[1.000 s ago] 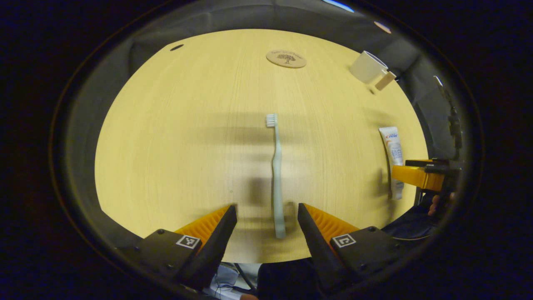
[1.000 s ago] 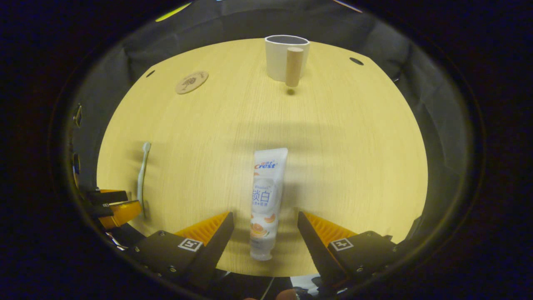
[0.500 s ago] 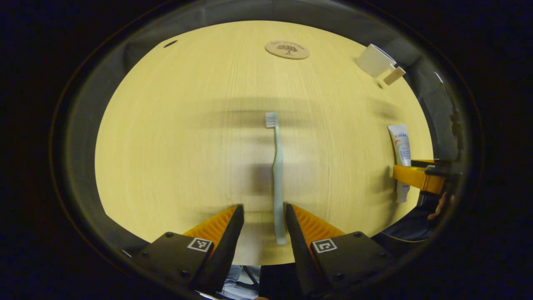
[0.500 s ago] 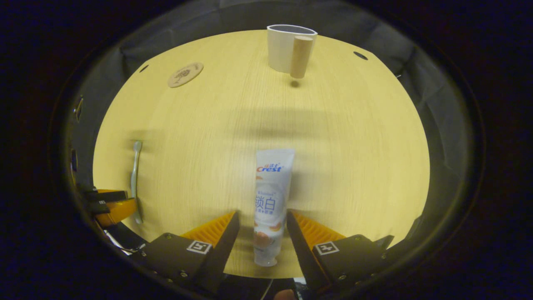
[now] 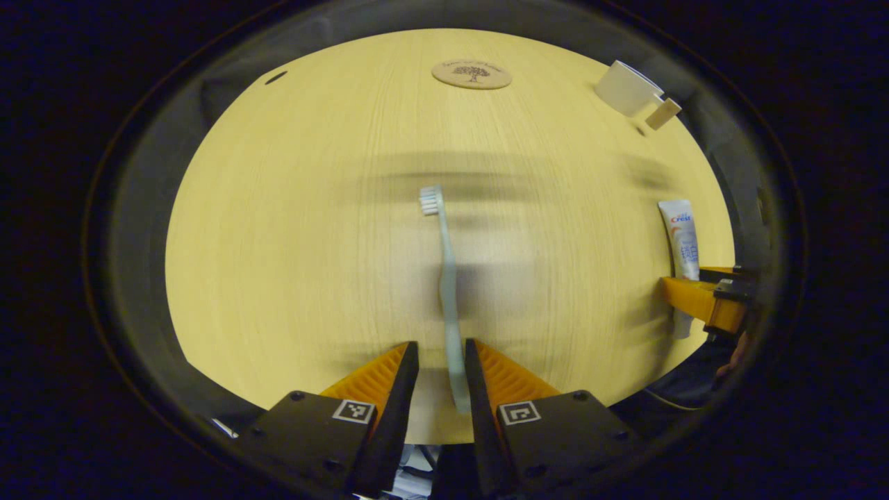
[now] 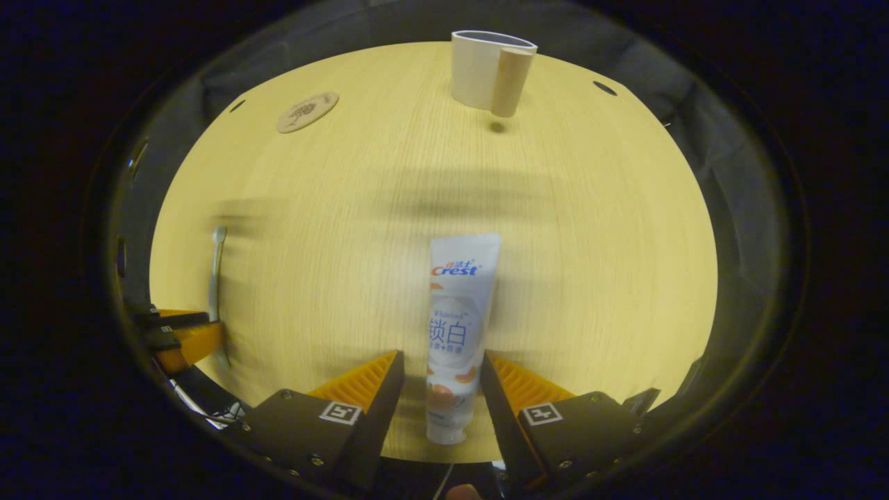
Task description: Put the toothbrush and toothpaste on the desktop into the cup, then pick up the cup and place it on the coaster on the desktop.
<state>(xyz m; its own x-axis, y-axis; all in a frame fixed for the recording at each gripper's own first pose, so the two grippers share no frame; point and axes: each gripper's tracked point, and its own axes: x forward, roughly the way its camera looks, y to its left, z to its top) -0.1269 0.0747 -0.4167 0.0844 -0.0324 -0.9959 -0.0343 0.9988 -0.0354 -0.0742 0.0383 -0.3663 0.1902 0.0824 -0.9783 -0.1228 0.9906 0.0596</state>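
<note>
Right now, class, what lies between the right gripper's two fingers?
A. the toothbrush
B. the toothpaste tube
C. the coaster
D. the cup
B: in the right gripper view the toothpaste tube lies lengthwise between the fingers of the right gripper, while the cup and the coaster sit far off on the desktop.

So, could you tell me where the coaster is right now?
The coaster lies flat at the table's far edge, upper left in the right gripper view, well left of the cup and apart from it.
</note>
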